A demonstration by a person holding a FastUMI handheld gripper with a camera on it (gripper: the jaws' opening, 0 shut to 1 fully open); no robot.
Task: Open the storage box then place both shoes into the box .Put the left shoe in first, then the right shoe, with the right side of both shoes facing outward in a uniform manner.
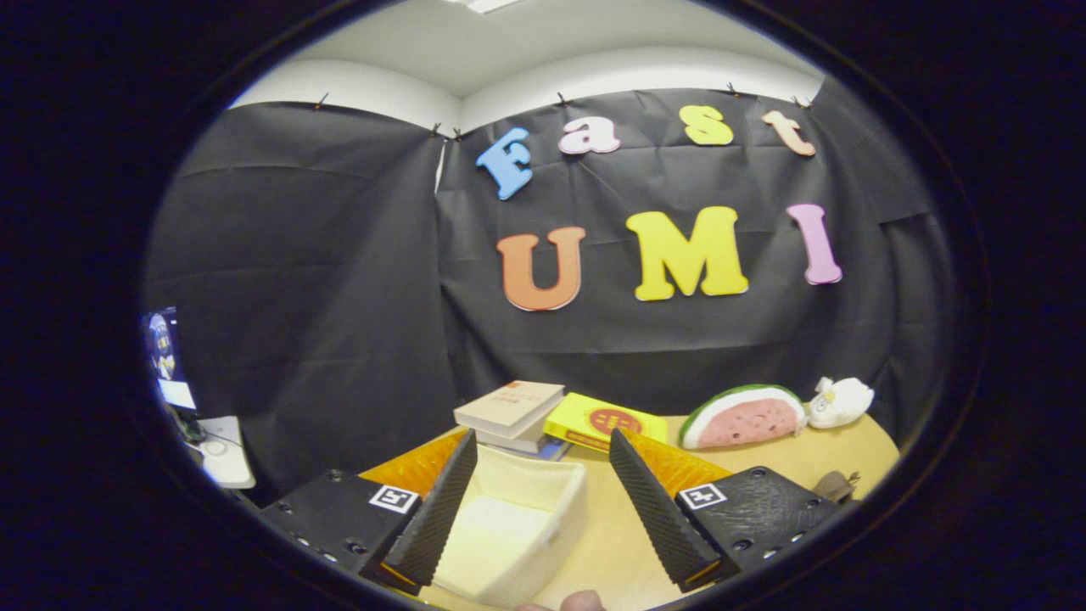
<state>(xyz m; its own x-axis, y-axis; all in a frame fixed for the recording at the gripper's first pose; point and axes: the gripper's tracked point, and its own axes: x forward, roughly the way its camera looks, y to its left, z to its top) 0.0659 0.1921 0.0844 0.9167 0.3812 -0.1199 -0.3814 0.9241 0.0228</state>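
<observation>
Gripper (543,501) is seen at the bottom centre of the frame, fingers spread wide apart, nothing clamped between them. A fingertip (582,602) of the person is glimpsed at the very bottom edge, just below the gap.

Storage box (509,530), cream-coloured and open-topped, is found low in the frame between the fingers, pushed toward the left finger; its left rim is partly hidden behind that finger. The inside is seen bare as far as it is visible. It is set on the table (789,462), a light wood surface running to the lower right.

Just beyond the fingertips, centre frame, a stack of books (509,412) is laid, the beige one on top. Beside it on the right, a yellow book (604,422) is laid flat, touching or nearly touching the stack; which cannot be told.

Further right, a watermelon-slice plush (745,417) is stood on the table, with a small white plush (840,401) just beside it at the table's far right edge.

At the far left of the frame, a monitor (165,356) is partly seen.

Black cloth wall (322,297) is hung behind everything, filling the middle of the frame.
</observation>
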